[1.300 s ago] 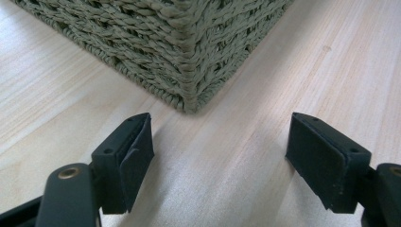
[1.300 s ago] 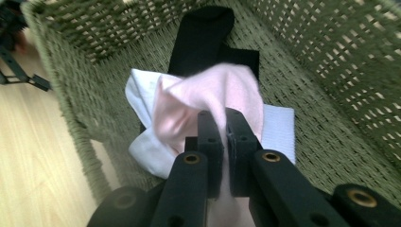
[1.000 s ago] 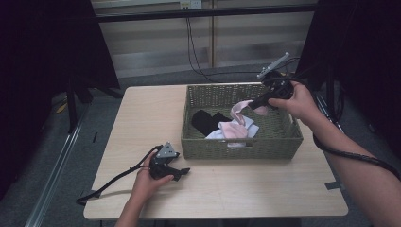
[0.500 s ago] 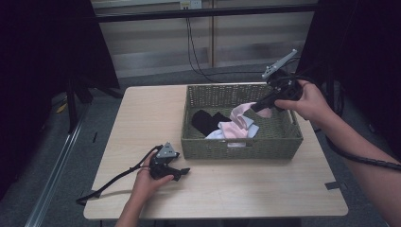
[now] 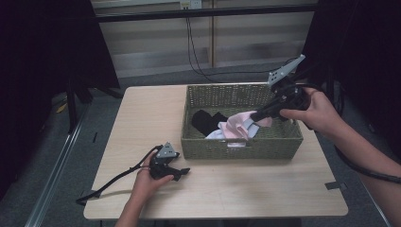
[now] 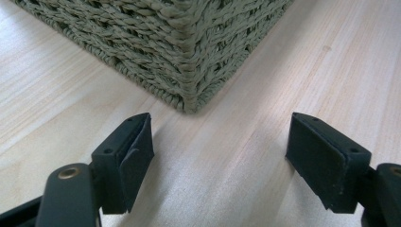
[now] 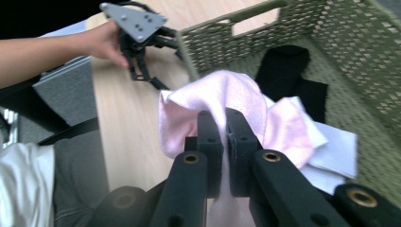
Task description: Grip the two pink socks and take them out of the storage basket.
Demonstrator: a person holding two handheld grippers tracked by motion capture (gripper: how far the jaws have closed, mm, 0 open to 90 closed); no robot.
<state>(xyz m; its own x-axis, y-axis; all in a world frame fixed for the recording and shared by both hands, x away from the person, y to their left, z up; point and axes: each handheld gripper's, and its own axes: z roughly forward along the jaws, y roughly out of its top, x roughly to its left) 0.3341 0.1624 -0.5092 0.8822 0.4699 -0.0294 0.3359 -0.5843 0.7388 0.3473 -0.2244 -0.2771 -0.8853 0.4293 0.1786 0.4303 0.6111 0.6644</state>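
Observation:
A green woven basket [image 5: 241, 146] stands on the wooden table [image 5: 265, 194]; a black cloth [image 5: 205, 120], a white cloth [image 5: 215, 135] and a pink cloth [image 5: 236, 126] lie inside. My right gripper [image 5: 253, 117] hangs over the basket's right half, shut on a fold of the pink cloth [image 7: 227, 90], which drapes over the closed jaws of the right gripper [image 7: 226, 123]. My left gripper [image 5: 182, 173] rests on the table near the basket's front left corner [image 6: 189, 47]. In the left gripper view, the left gripper [image 6: 220, 161] is open with bare wood between its jaws.
The basket's walls [image 7: 222, 42] rise around the cloths. The black cloth [image 7: 283, 66] and white cloth [image 7: 331, 146] lie under and beside the pink one. A cable [image 5: 113, 182] trails left from the left gripper. Dark floor surrounds the table.
My right gripper has risen and moved right with the pink cloth in it, drawing the cloth up off the pile. The left gripper has stayed put.

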